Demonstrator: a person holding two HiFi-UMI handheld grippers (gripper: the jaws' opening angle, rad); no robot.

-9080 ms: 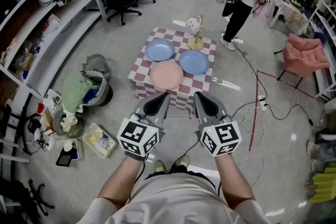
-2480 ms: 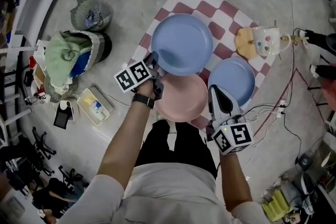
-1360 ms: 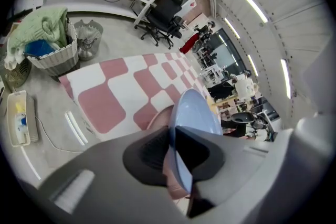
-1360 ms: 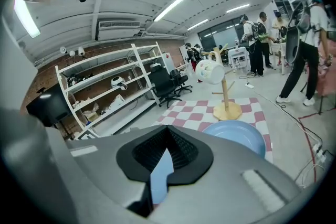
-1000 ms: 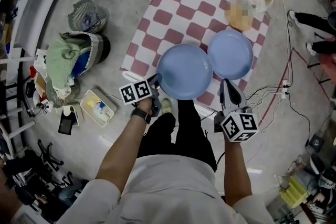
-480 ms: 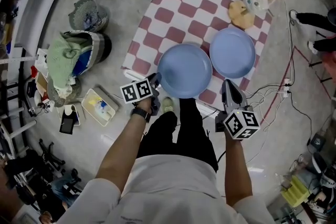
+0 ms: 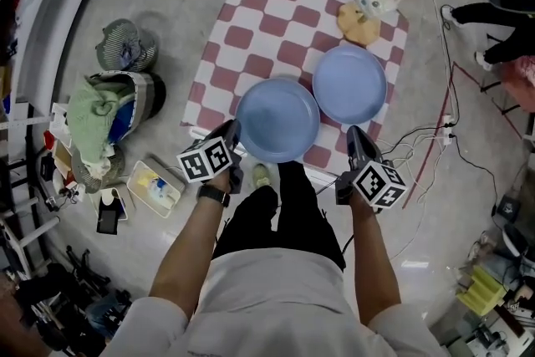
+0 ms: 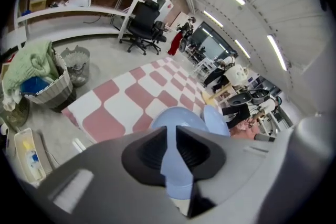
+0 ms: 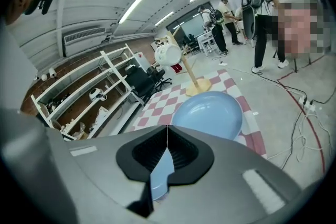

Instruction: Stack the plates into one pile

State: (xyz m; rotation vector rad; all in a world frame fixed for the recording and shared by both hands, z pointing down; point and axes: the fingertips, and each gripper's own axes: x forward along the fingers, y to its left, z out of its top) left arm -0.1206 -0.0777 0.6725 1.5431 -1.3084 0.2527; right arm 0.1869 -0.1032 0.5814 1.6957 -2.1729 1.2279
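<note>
Two blue plates lie on the red-and-white checked table (image 7: pixel 251 21). The near blue plate (image 7: pixel 277 119) sits at the table's front edge, and the far blue plate (image 7: pixel 349 84) lies beside it to the right. No pink plate shows. My left gripper (image 7: pixel 231 132) hovers just off the near plate's left rim, jaws slightly parted, with that plate (image 8: pixel 178 117) visible beyond them. My right gripper (image 7: pixel 355 135) is shut and empty, just in front of the far plate (image 9: pixel 209 113).
A white cup-shaped thing on a wooden stand (image 7: pixel 370 0) occupies the table's far right corner. On the floor to the left are baskets of cloth (image 7: pixel 109 109) and a clear box (image 7: pixel 155 186). Cables (image 7: pixel 418 148) trail at the right. A person's legs (image 7: pixel 493 12) show at the upper right.
My left gripper carried a blue plate onto the pink one, which is now covered. In the last half second that gripper drew back a little from the rim. The right gripper stayed shut.
</note>
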